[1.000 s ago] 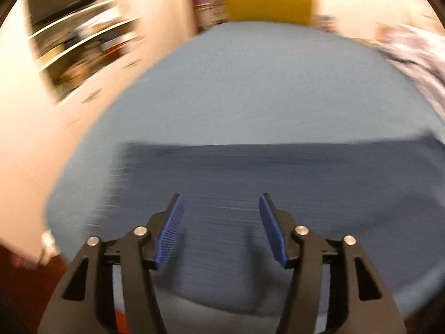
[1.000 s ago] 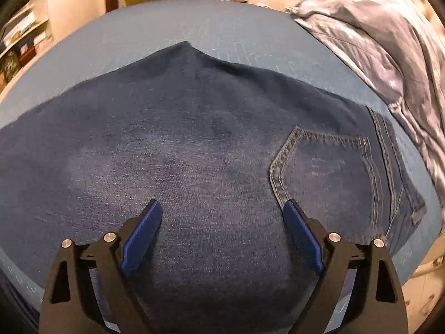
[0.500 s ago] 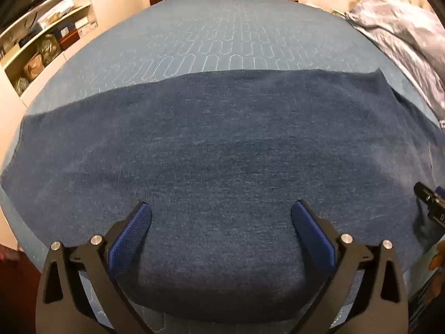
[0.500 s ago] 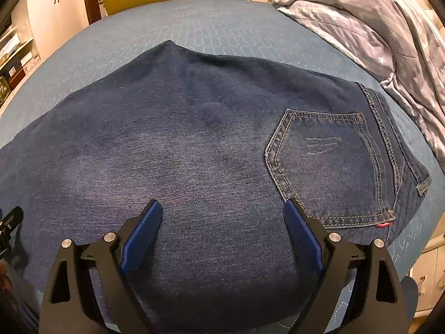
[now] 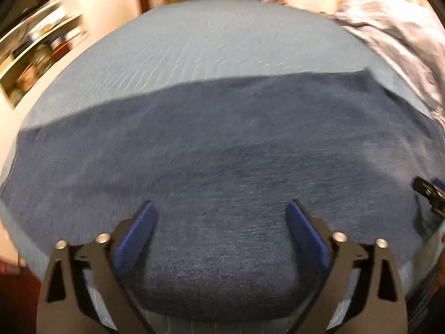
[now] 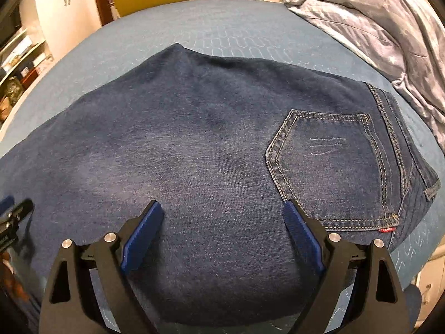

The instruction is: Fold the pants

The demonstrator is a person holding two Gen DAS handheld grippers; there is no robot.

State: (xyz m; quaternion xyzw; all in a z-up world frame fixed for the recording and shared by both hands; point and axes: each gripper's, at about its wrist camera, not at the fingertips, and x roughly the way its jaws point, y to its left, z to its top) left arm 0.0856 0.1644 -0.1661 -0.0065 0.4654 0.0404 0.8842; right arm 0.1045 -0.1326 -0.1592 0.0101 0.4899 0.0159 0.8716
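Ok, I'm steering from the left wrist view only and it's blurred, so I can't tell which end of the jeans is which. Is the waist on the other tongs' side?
Observer: Yes. In the right wrist view the back pocket sits to the right of the right tongs, with the waistband beyond it.
Operator: Are those tongs gripping denim?
Observer: No, the right tongs are open over the jeans, nothing pinched.
Operator: Anything near the waist end?
Observer: A grey star-print blanket lies on the blue bed cover, apart from the waistband.
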